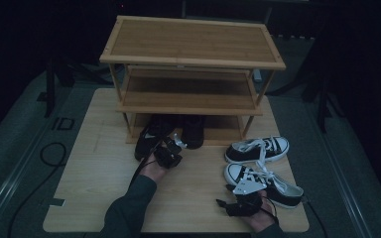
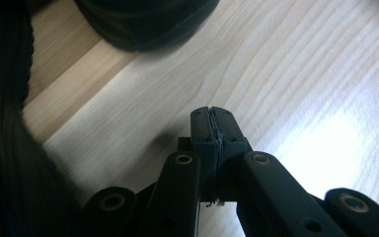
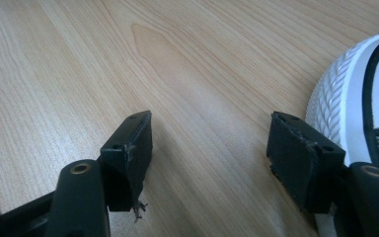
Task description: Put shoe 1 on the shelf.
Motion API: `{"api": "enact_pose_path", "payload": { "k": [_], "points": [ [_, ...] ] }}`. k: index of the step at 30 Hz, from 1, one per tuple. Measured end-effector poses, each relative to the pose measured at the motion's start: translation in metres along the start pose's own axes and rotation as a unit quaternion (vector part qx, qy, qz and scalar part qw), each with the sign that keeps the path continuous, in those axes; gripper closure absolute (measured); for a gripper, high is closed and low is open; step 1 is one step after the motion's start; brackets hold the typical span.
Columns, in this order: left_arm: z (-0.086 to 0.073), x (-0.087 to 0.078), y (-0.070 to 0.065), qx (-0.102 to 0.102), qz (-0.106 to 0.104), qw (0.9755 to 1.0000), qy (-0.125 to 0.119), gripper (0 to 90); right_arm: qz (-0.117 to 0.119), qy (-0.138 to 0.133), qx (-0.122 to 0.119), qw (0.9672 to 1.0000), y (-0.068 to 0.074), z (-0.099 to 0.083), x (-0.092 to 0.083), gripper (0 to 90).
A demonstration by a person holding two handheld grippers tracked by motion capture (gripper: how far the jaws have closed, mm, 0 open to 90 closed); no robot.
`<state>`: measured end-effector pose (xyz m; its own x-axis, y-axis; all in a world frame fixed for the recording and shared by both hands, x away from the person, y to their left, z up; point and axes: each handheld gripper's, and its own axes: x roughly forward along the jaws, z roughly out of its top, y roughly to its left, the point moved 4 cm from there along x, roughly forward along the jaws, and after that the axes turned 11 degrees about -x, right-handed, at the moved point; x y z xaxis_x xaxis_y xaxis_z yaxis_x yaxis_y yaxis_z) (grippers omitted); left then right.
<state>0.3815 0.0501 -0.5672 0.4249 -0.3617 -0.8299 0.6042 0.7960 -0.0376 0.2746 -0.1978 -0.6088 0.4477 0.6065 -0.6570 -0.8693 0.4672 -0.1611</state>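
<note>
where the worktop (image 1: pixel 104 183) comes closest to the person, the right tongs (image 1: pixel 222 202) rest low at its near right corner, held in the right hand (image 1: pixel 258 218) with a grey three-cornered plate on top. in the right gripper view the right tongs (image 3: pixel 209 143) stand wide apart over bare pale wood with nothing between them, and the ribbed white toe cap of the near sneaker (image 3: pixel 360 103) sits just beside the right-hand jaw, not touching the pad as far as can be seen. in the high view that near sneaker (image 1: pixel 265 181), black canvas with white laces and a white toe, lies on the worktop just beyond the right hand, toe pointing left. its partner, the far sneaker (image 1: pixel 258 148), lies a little farther back, near it but apart, toe also to the left.

farther in and to the left, the left hand (image 1: pixel 154 168), in a dark sleeve, holds the left tongs (image 1: pixel 176 144) near the front of a bamboo shoe rack (image 1: pixel 193 59). in the left gripper view the left tongs (image 2: pixel 212 126) are pressed together with nothing between them, hanging over the wood. a dark shoe (image 2: pixel 143 22) shows blurred at the top of that view, its toe on the rack's bottom edge.

in the high view a pair of black shoes (image 1: pixel 171 131) stands at the rack's lowest shelf, the left one half out onto the worktop, just beside the left tongs. whether tongs and shoe touch cannot be told. the rack's middle and top shelves lie beyond.
</note>
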Motion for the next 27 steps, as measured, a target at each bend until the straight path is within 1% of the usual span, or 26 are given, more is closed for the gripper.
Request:
{"api": "enact_pose_path", "payload": {
  "k": [4,8,10,12,14,18,21,27],
  "points": [
    [-0.008,-0.004,0.002,-0.007,-0.004,1.0000,-0.004,88.9,0.000,0.000,0.000,1.0000,0.000,0.000,0.000,33.8],
    [-0.018,-0.007,0.006,-0.005,-0.003,1.0000,0.000,88.9,0.000,0.000,0.000,1.0000,0.000,0.000,0.000,33.8],
    [-0.023,-0.009,0.009,-0.009,-0.005,0.9999,0.003,88.2,0.000,0.000,0.000,1.0000,0.000,0.000,0.000,33.8],
    [-0.028,-0.010,0.014,-0.010,-0.001,0.9999,0.008,88.1,0.000,0.000,0.000,1.0000,0.000,0.000,0.000,33.8],
    [-0.033,-0.010,0.017,-0.018,0.000,0.9998,0.007,88.2,0.000,0.000,0.000,1.0000,0.000,0.000,0.000,33.8],
    [-0.043,-0.013,0.023,-0.020,0.002,0.9997,0.012,88.1,0.000,0.000,0.000,1.0000,0.000,0.000,0.000,33.8],
    [-0.049,-0.018,0.028,-0.027,0.003,0.9996,0.011,88.1,0.000,0.000,0.000,1.0000,0.000,0.000,0.000,33.8],
    [-0.059,-0.025,0.037,-0.031,0.012,0.9993,0.014,88.1,0.000,0.000,0.000,1.0000,0.000,0.000,0.000,33.8]
  ]
}}
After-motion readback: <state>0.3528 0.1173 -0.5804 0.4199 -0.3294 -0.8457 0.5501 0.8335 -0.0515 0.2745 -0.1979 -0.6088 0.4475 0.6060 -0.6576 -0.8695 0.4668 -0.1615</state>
